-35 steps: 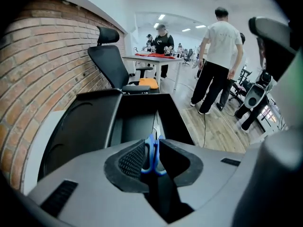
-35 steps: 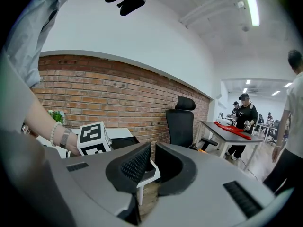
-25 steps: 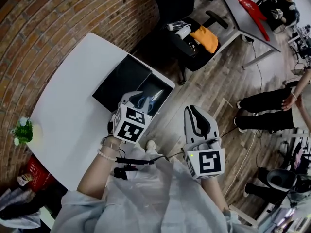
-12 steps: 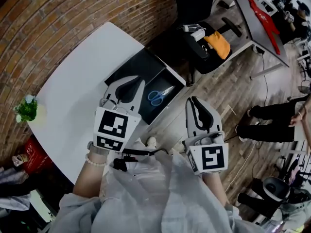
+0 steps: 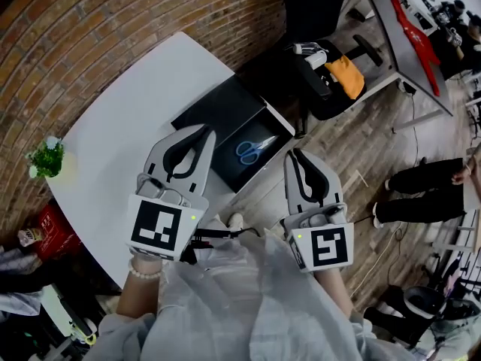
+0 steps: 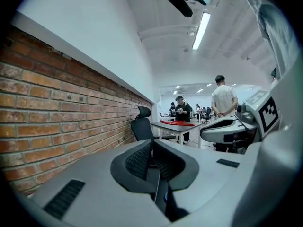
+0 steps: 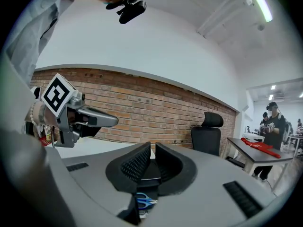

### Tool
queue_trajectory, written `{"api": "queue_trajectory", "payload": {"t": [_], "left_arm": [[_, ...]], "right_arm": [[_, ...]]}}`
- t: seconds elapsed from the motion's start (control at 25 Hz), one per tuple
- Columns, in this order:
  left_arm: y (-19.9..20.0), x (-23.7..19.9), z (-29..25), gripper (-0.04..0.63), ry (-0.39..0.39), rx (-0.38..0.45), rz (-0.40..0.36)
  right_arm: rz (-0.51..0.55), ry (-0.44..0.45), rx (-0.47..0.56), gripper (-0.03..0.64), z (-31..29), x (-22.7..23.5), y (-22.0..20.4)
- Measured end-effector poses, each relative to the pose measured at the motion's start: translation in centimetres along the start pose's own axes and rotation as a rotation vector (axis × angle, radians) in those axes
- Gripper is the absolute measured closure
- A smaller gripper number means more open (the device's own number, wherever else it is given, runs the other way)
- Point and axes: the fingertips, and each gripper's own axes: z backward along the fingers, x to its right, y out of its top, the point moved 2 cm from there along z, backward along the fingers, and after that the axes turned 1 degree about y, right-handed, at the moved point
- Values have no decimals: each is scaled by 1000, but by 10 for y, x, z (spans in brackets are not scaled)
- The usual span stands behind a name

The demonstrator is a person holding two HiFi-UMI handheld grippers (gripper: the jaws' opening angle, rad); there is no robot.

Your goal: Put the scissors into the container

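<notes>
I see the scissors (image 5: 253,149) lying flat inside the container (image 5: 214,117), just above the frame's centre. They have blue handle loops and pale metal blades, with the handles toward lower left and the tips toward upper right. The container is a shallow black rectangular tray on the white surface (image 5: 120,141).

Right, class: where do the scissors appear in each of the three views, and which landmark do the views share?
Head view: scissors at centre, lying in the black container.
Left gripper view: not clearly in it.
Right gripper view: scissors at bottom centre, blue handles below the jaws.
Shared landmark: the brick wall.
</notes>
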Motion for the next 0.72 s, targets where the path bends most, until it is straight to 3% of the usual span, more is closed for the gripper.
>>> {"api": "queue_trajectory", "payload": {"t": [0.36,0.72], "left_arm": [[1,-9,9,566,54,10,7],[0,-9,8,566,56,10,9]], "right_arm": [[10,44,5,557,-10,-6,1],[22,55,0,557,-13,-7,1]]}}
